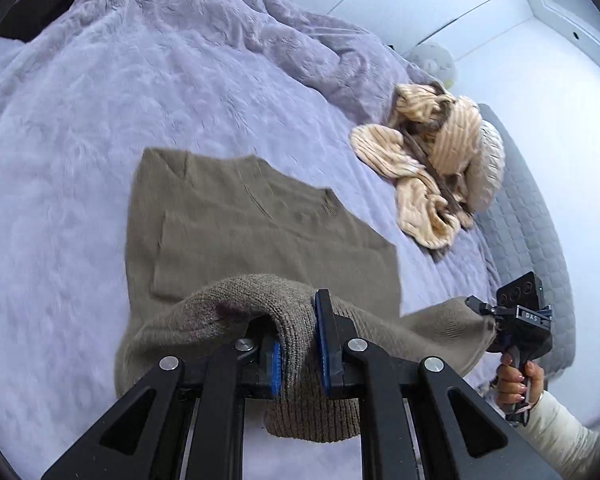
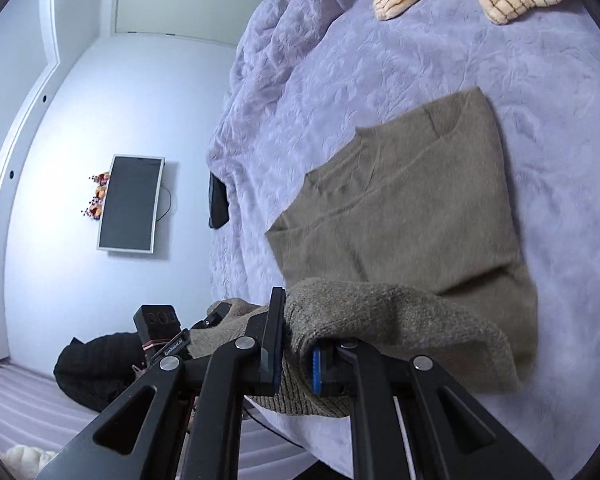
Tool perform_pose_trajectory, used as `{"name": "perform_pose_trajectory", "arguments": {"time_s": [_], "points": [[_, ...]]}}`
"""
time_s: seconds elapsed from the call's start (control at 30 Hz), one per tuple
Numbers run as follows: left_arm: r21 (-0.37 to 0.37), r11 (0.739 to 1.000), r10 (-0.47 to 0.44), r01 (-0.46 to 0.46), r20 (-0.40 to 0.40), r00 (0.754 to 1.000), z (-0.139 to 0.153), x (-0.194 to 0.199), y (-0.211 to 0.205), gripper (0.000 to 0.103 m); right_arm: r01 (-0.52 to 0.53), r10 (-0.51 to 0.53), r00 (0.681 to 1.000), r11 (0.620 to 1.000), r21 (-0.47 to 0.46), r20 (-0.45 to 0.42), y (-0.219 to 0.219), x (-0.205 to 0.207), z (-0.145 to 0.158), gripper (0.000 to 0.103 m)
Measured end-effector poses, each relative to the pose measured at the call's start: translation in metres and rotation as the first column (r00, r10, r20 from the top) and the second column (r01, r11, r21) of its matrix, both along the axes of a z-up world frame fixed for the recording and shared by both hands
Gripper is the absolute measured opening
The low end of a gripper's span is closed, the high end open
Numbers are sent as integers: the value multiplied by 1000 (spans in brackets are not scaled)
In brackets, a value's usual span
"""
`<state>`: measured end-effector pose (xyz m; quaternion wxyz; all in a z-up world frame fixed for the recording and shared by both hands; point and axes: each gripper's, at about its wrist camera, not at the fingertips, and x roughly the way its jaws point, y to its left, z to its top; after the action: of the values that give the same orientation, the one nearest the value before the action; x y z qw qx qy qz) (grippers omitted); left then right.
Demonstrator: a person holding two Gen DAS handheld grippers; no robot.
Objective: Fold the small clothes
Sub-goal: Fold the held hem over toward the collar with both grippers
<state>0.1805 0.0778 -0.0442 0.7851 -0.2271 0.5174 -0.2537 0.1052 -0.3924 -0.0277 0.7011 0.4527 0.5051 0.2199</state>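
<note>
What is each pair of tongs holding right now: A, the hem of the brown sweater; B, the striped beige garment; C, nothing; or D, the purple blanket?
A: both the left tongs and the right tongs are clamped on the lifted bottom edge of the brown sweater, whose upper part lies flat on the bed.

Matt, fuzzy knit sweater (image 1: 236, 232); plush, perhaps embossed lilac bedspread (image 1: 100, 120); ribbed fleecy cream garment (image 1: 428, 160).

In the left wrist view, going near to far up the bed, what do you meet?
Left gripper clamping the brown sweater hem → sweater's flat body → striped beige garment → rumpled lilac blanket.
</note>
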Motion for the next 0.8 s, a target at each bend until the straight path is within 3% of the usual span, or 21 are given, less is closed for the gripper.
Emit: {"name": "perform_pose_trajectory", "arguments": {"time_s": [0.23,0.4,0.5,0.57,0.6,0.67,0.8], "points": [[93,995,34,-29,-46,998,-50,67,-15,15,-10,3,998,995,-104,-68,-10,79,-51,11],[186,978,121,-97,-126,985,-95,83,-13,15,-16,-10,982,991,-135,-191,-14,102,-111,15],[184,978,132,-100,-171,976,-107,83,-8,18,-15,-20,968,991,-134,-249,-17,105,-131,17],[204,975,127,-92,-165,978,-99,80,-9,18,-19,-12,970,992,-121,-244,-19,103,-127,27],[211,974,120,-85,-159,980,-93,79,-9,18,-27,-2,971,992,-120,-237,-19,101,-122,44],[206,976,98,-66,-151,984,-83,73,-8,18,-42,15,974,992,-116,-224,-20,95,-112,59],[177,984,40,-6,-194,980,-81,61,-10,18,-45,31,977,997,-64,-209,-22,74,-100,59]]}}
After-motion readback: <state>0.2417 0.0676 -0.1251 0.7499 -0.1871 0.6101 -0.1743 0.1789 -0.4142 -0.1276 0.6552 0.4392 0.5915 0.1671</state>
